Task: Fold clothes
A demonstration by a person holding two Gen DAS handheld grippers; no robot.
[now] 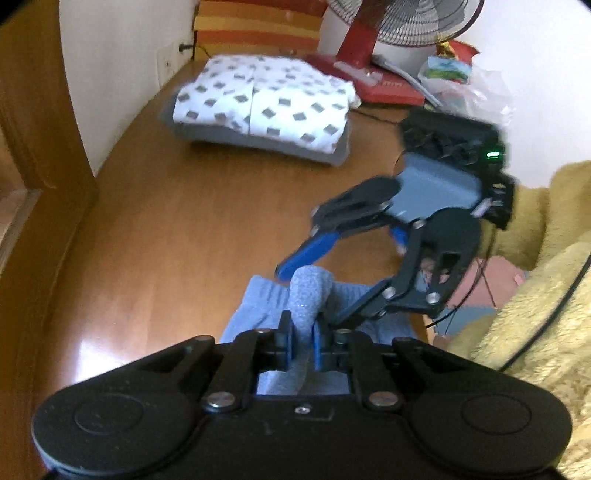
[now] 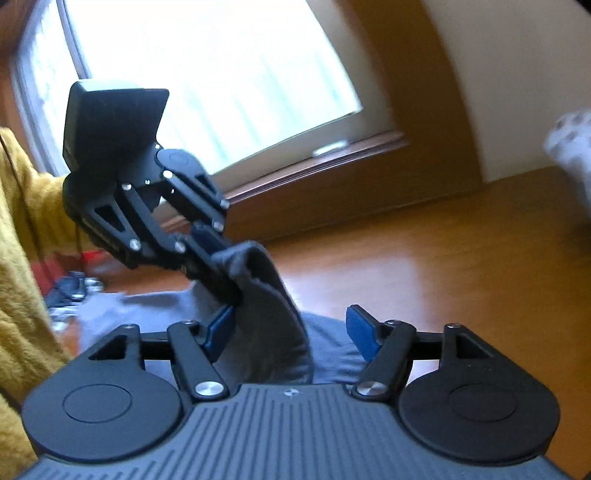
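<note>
- Grippers, two: each black, with jointed linkage arms, round hinge discs and blue pads.
- Left gripper: jaws narrow, pinched on a raised fold of the blue cloth; the fold stands up as a soft ridge between the pads.
- Right gripper: jaws wide, with a hanging flap of the cloth between them; its left pad sits just beside the flap, and whether it touches cannot be told; the right pad stands clear.
- Cloth, one piece in play: pale blue, knit or fleecy in texture, with a ribbed edge; most of it lies flat on the surface under both grippers. In the right wrist view it reads grey, draped from the left gripper's tip.
- Surface: glossy brown wood with a bright glare patch.
- Folded clothes, two in one stack at the far side: a white piece with small grey squares on top, a plain grey piece beneath, both rectangular and neat.
- Fan, one: red stand and base, round wire cage.
- Plastic bags: crinkled, clear and printed, beside the fan base; number unclear.
- Sleeve: yellow, thick and fuzzy, at the frame edge.
- Window, one: bright, wood-framed.
</note>
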